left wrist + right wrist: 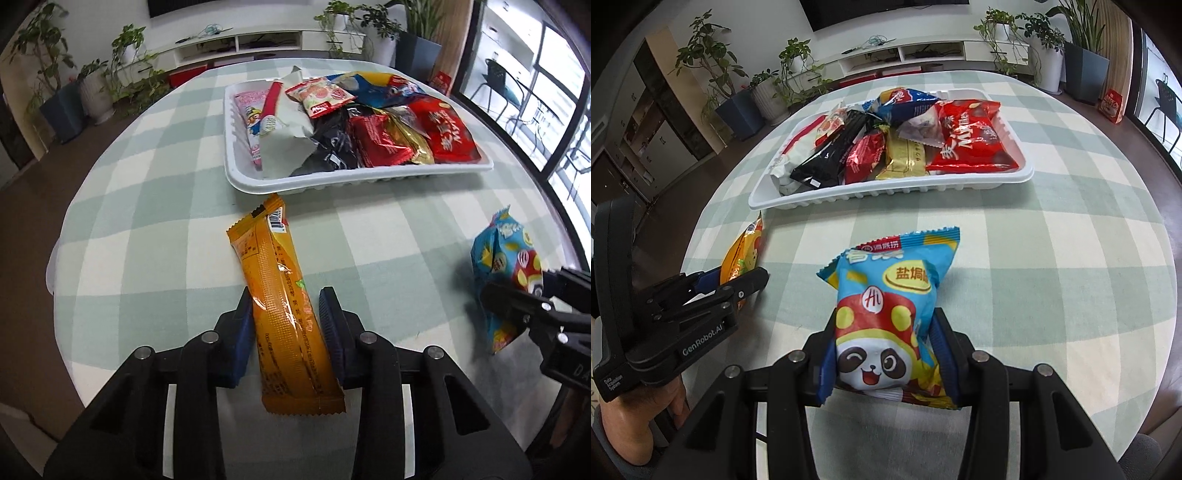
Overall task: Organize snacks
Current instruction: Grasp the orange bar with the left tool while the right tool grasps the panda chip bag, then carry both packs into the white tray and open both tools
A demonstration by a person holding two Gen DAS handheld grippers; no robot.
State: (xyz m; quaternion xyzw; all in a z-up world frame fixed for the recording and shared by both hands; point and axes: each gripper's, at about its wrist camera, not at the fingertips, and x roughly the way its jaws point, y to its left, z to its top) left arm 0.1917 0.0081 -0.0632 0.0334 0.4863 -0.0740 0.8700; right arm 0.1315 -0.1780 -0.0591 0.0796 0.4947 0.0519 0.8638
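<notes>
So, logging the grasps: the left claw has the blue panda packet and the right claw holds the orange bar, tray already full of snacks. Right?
Swapped. The left claw has the orange bar, as the left wrist view shows; the right claw holds the blue panda packet. The tray is indeed full.

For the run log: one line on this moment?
left gripper: shut on orange pack | right gripper: shut on blue pack | tray: full

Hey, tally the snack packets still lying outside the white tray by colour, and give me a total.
Orange packet: 1
Blue packet: 1
Total outside the white tray: 2
</notes>
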